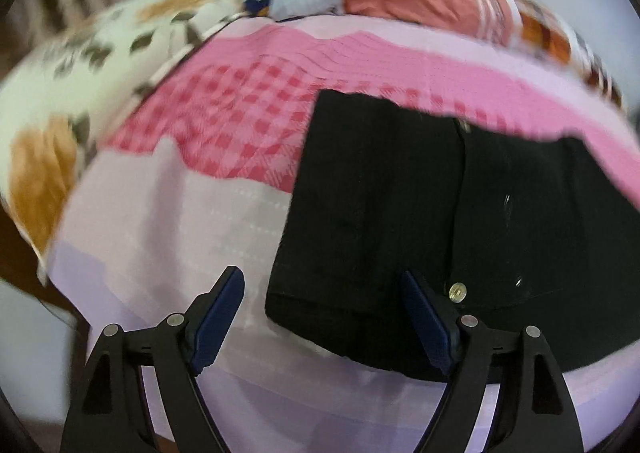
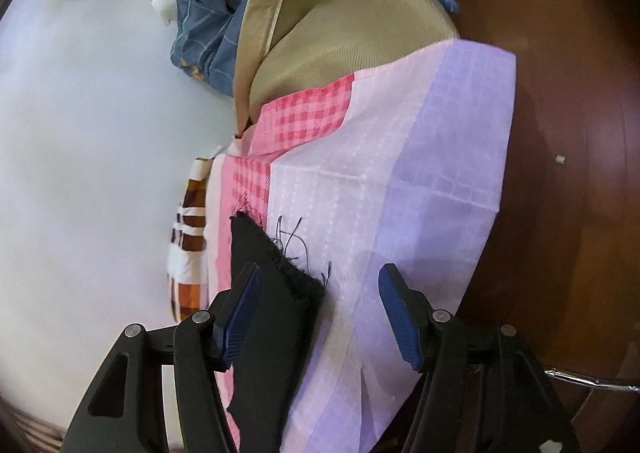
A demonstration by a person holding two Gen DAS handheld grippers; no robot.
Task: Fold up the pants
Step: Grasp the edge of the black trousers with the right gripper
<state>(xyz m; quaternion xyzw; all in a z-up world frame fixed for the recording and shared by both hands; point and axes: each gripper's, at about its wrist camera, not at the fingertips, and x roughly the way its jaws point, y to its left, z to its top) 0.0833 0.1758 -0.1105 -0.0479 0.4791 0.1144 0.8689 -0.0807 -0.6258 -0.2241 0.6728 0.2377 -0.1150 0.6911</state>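
On the pink checked sheet (image 1: 248,125) your black pants (image 1: 440,213) lie flat, apparently folded at least once; more folds likely remain. Left gripper (image 1: 324,317) hovers wide open over the near edge, right gripper (image 2: 320,313) wide open by the frayed hem (image 2: 280,253), holding nothing.

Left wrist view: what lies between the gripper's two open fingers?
In the left wrist view, the pants' near corner and bare lilac bedsheet lie between the left gripper's fingers.

Home bedroom: patchwork bedsheet (image 1: 248,125), pillow (image 1: 80,65), heaped clothes (image 2: 208,9).
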